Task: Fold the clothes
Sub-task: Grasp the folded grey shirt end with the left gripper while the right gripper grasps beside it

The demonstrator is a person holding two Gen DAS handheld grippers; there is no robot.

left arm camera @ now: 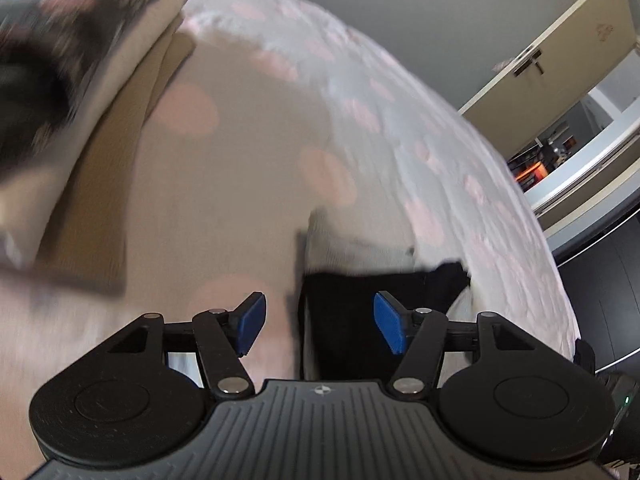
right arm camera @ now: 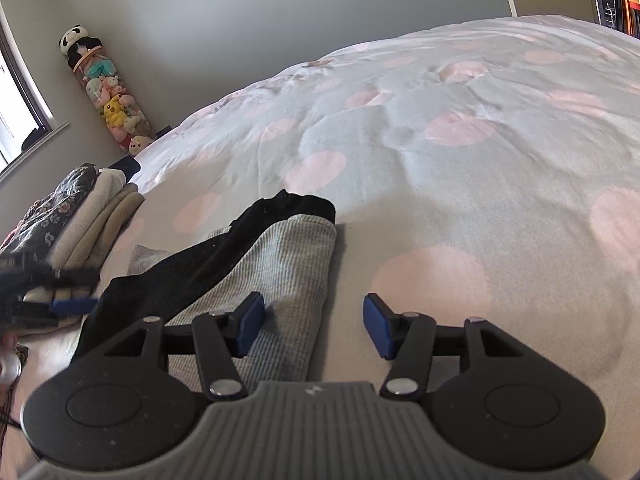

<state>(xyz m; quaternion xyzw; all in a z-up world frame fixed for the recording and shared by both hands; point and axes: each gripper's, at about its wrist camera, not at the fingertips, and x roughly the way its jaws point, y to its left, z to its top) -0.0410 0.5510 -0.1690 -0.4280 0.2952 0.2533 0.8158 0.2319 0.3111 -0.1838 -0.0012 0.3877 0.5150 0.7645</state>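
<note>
Pink-dotted white bedding (right arm camera: 460, 152) covers the bed that fills both of my wrist views. On it, close in front of my right gripper (right arm camera: 314, 326), lies the folded garment: a grey ribbed piece (right arm camera: 292, 276) with a black piece (right arm camera: 208, 264) alongside it on the left. Its long axis runs away from me and slightly to the right, the far end rounded, the near end passing under my left finger. My right gripper is released, blue pads (right arm camera: 250, 326) spread wide, clasping nothing. From the left wrist camera the same bundle shows as a black patch (left arm camera: 348, 320) below a pale one (left arm camera: 352, 248), between the parted fingers of my left gripper (left arm camera: 320, 326), which is likewise released and empty. Further left sits a stack of folded clothes (right arm camera: 92, 216), beige under a dark floral piece. Beyond, a column of plush toys (right arm camera: 108, 92) stands in the corner, and a cream cupboard door (left arm camera: 560, 52) shows off the bed's edge.
</note>
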